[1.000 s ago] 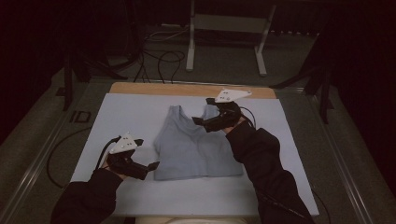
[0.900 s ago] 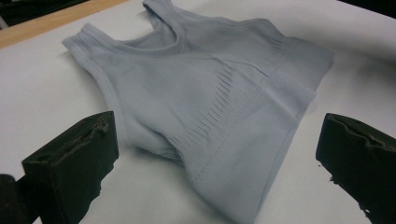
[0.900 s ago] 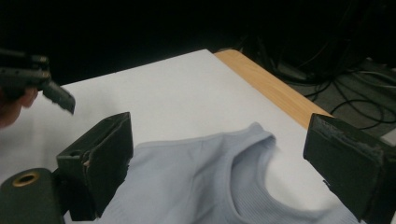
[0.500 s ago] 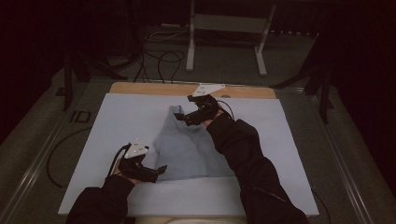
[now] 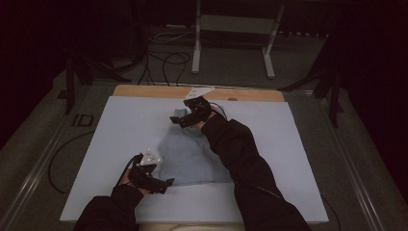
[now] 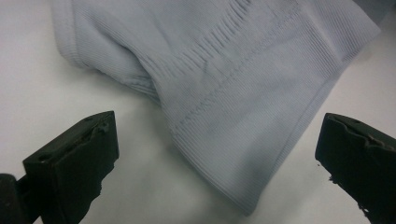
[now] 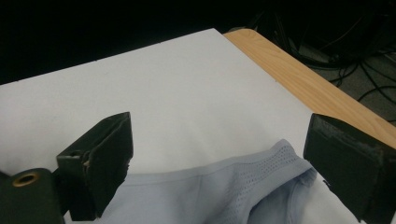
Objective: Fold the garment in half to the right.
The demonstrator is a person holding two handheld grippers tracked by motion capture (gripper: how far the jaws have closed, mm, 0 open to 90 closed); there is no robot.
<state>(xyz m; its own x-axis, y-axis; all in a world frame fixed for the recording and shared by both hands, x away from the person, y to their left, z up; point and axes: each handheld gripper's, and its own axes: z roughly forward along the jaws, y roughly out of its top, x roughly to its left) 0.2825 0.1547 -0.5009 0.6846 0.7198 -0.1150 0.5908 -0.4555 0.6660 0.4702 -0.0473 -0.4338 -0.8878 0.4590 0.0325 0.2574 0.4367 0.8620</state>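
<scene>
The pale blue garment lies lengthwise from near edge toward far edge, its near-left hem corner just ahead of the spread left gripper, its far end under the spread right gripper.

The left gripper sits low near the worktop's front edge, jaws spread wide, held by the left hand on a bent, dark-sleeved forearm. The right arm stretches forward toward the worktop's far edge, its right gripper also gaping wide
</scene>
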